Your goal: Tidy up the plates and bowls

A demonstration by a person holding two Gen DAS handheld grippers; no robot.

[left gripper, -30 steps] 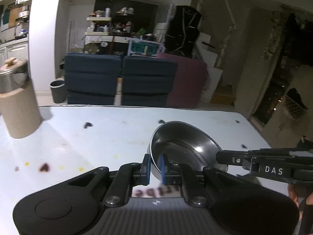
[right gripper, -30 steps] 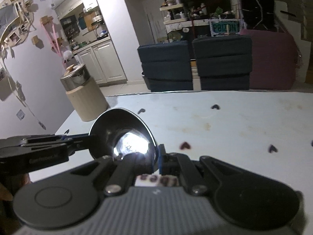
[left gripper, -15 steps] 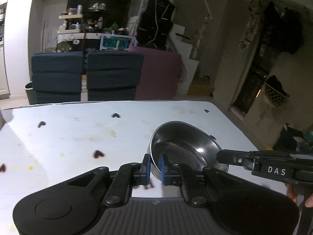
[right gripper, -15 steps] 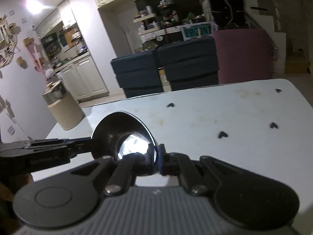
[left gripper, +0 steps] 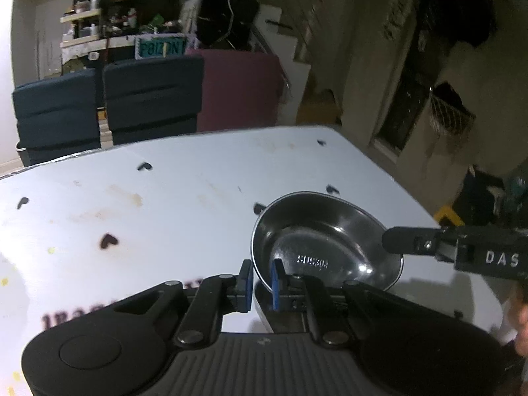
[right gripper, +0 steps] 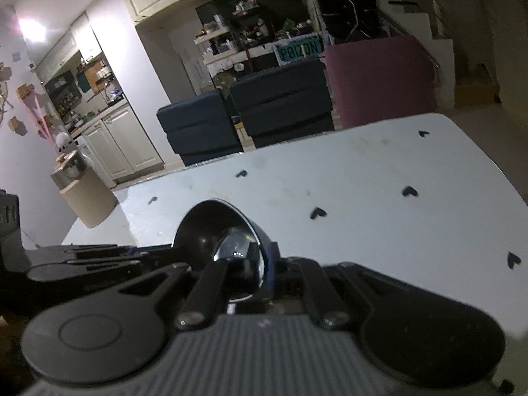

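Steel bowl (left gripper: 325,250) hangs above the white counter (left gripper: 165,204), its near rim clamped in the left gripper (left gripper: 260,280) jaws, its opposite rim clamped in the right gripper (right gripper: 264,264) jaws.

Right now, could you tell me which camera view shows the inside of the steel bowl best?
The left wrist view: the steel bowl faces the camera, its stamped base visible. The right wrist view shows it edge-on, partly hidden behind the jaws.

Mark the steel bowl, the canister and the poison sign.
steel bowl (left gripper: 316,247): left wrist view, inner floor.
canister (right gripper: 87,199): right wrist view, beige side wall.
poison sign (right gripper: 299,49): right wrist view, lettered face.
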